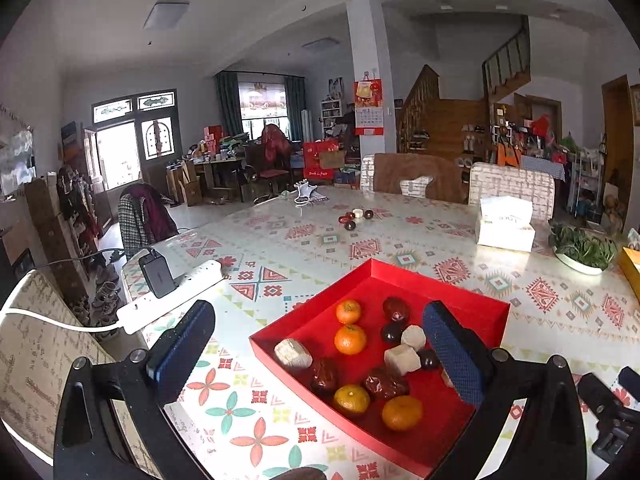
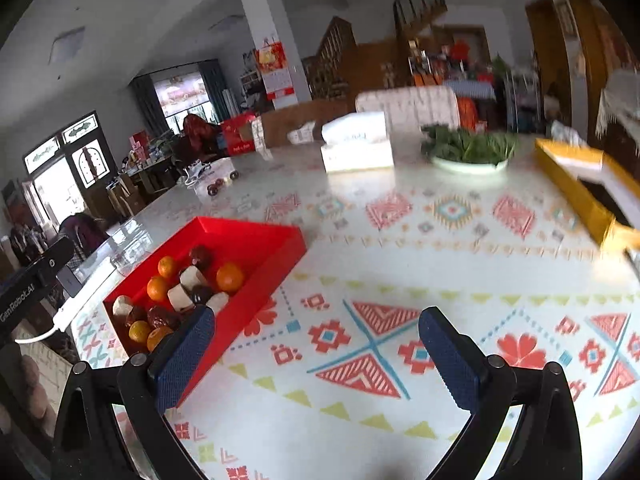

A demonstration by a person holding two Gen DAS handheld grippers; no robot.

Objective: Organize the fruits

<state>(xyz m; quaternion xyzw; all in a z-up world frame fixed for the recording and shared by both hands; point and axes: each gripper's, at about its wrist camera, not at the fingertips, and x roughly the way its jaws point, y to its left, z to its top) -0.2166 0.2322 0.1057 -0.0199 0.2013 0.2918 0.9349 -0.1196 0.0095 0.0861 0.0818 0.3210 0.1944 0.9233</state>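
Left tongs (image 1: pixel 320 354) hang open and empty over the red tray (image 1: pixel 472 300), lined up on its mandarins (image 1: pixel 350 339). Right tongs (image 2: pixel 316 354), open too, wait over bare worktop (image 2: pixel 400 248), clear of the reach.

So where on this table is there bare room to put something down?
The widest bare stretch of tablecloth lies between the red tray, the tissue box and the yellow box. Another lies between the tray and the loose dates farther back. The tray itself is crowded; the power strip fills the left edge.
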